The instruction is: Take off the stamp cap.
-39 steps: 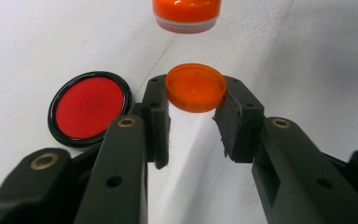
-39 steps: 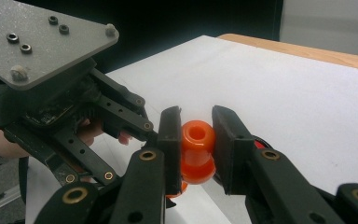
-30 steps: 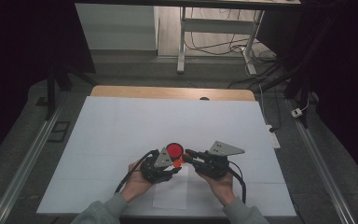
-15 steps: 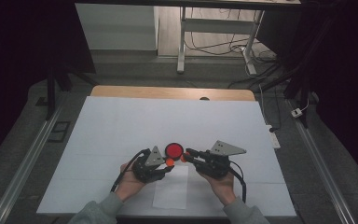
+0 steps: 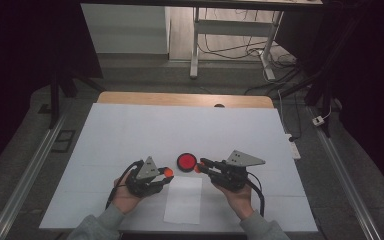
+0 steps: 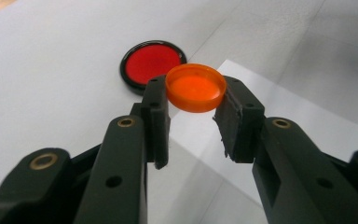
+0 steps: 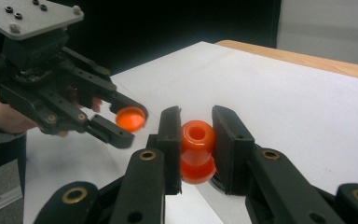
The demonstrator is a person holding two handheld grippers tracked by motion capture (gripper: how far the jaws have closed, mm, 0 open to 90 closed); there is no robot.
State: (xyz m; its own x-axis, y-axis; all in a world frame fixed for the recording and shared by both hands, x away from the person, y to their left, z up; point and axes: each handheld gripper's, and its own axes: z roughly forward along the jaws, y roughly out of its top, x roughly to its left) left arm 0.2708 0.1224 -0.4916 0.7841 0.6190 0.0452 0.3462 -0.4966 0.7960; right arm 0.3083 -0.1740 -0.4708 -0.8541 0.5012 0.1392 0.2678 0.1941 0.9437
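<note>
A small orange cap (image 6: pixel 196 87) sits flat between the tips of my left gripper (image 6: pixel 192 105), which is shut on it. In the high view the left gripper (image 5: pixel 166 175) is left of centre near the table's front. My right gripper (image 5: pixel 199 167) faces it across a gap. The right gripper (image 7: pixel 196 133) is shut on an orange spool-shaped piece (image 7: pixel 197 154) with a hole in its top. The right gripper view also has the left gripper (image 7: pixel 129 122) with the cap (image 7: pixel 130 119) off to its left. A red disc with a black rim (image 5: pixel 186 161) lies on the table just beyond both grippers.
A white sheet of paper (image 5: pixel 184 200) lies on the white table top (image 5: pixel 130 130) between the two hands, near the front edge. A wooden strip (image 5: pixel 180 99) runs along the far edge. Dark floor, rails and cables surround the table.
My left gripper has drawn away to the left with the orange cap, opening a gap to the right gripper. The right gripper and the red disc have stayed put.
</note>
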